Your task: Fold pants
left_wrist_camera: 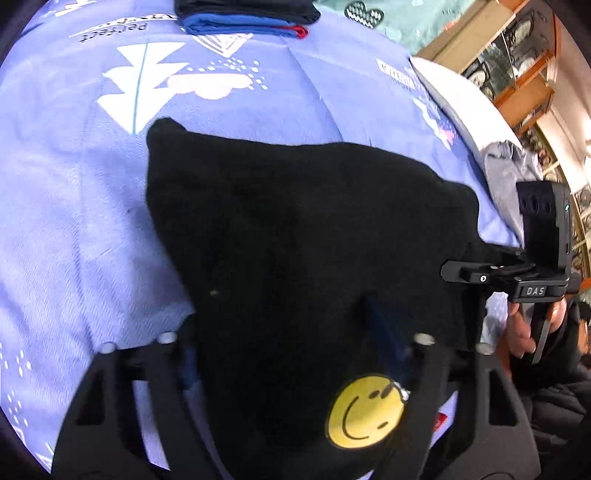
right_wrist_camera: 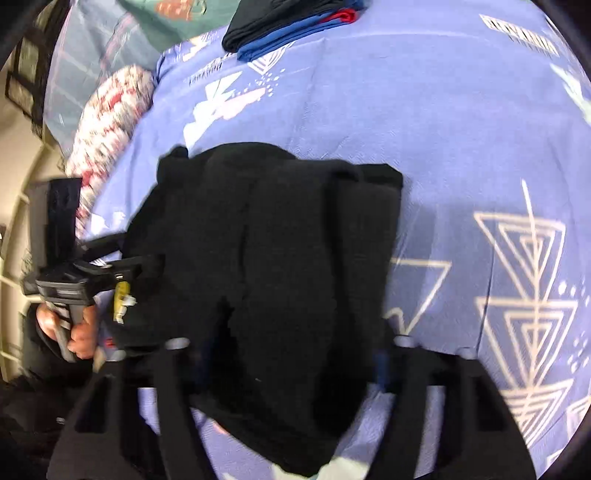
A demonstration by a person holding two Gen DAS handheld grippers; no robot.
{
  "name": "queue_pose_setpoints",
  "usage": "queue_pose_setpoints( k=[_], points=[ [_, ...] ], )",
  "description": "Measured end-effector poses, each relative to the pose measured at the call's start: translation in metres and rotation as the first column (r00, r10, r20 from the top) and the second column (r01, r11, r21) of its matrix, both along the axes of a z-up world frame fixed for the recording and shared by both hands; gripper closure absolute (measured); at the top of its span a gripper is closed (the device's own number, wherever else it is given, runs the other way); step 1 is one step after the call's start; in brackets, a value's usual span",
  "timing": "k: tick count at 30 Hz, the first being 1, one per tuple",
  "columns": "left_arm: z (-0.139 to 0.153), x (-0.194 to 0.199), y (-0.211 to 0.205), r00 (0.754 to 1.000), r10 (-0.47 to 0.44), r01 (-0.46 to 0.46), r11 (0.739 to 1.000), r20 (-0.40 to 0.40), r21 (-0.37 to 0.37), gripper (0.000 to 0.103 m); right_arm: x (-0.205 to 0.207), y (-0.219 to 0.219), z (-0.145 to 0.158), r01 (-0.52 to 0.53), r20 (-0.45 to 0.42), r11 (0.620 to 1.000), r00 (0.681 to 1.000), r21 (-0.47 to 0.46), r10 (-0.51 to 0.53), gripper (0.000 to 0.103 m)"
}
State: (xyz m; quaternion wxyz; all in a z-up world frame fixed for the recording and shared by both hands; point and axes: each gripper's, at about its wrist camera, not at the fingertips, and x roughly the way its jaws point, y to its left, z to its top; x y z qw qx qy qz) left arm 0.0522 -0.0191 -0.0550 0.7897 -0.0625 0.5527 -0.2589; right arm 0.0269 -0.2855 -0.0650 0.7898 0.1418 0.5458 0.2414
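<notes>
Bed (left_wrist_camera: 74, 206) with blue printed sheet carries everything. Black pants (left_wrist_camera: 295, 229) sit mid-bed, bunched into a thick folded bundle, near end lifted off the sheet and draped over both grippers. Stack of folded clothes (left_wrist_camera: 243, 16), dark on top with blue and red edges below, lies at the far edge of the bed, well apart from the pants. Pillow (right_wrist_camera: 107, 122) with red-white print at the bed's left edge in the right wrist view. Left gripper (left_wrist_camera: 280, 354): fabric hangs between its fingers, pinching the pants' near left edge beside a yellow smiley patch (left_wrist_camera: 365, 411). Right gripper (right_wrist_camera: 291, 354): pants fill the gap between its fingers, pinched on the near right edge.
</notes>
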Motion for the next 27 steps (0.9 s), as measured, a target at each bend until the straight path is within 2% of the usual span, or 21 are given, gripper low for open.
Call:
queue_pose_setpoints(
  k=[3,4,8,12,16,19,22,24,27],
  points=[
    [0.009,-0.004,0.003,1.000,0.019,-0.019,1.000,0.017,-0.012,0.056,-0.010,-0.005,0.008,0.014,0.042,1.000,0.999,0.009,-0.015,0.055],
    [0.015,-0.006,0.006,0.999,0.028,-0.028,0.999,0.030,-0.023,0.066,-0.013,-0.005,0.014,0.014,0.064,1.000,0.998,0.005,-0.015,0.055],
    [0.043,-0.010,0.011,0.996,0.045,-0.039,0.997,0.082,-0.067,0.075,-0.019,-0.006,0.043,0.014,0.133,0.999,0.991,0.049,-0.021,0.057],
    [0.078,-0.002,0.009,0.984,0.061,-0.044,0.994,0.169,-0.103,0.075,-0.017,-0.004,0.084,-0.012,0.222,0.998,0.975,0.069,-0.004,0.057],
    [0.117,0.031,0.002,0.965,0.080,-0.052,0.992,0.251,-0.113,0.075,0.004,0.001,0.124,-0.018,0.307,0.998,0.952,0.061,-0.002,0.057],
    [0.157,0.072,0.002,0.937,0.102,-0.066,0.991,0.335,-0.116,0.075,0.044,0.005,0.167,-0.010,0.391,0.997,0.920,0.072,-0.019,0.057],
    [0.206,0.132,0.000,0.896,0.132,-0.085,0.988,0.423,-0.128,0.075,0.092,0.010,0.212,-0.009,0.477,0.999,0.879,0.052,-0.017,0.057],
    [0.226,0.171,0.003,0.874,0.158,-0.105,0.985,0.460,-0.138,0.072,0.130,0.014,0.235,0.006,0.518,0.999,0.855,0.051,-0.032,0.057],
    [0.236,0.249,0.008,0.848,0.216,-0.162,0.975,0.485,-0.153,0.050,0.207,0.019,0.253,0.054,0.542,0.997,0.837,0.057,-0.076,0.056]
  ],
)
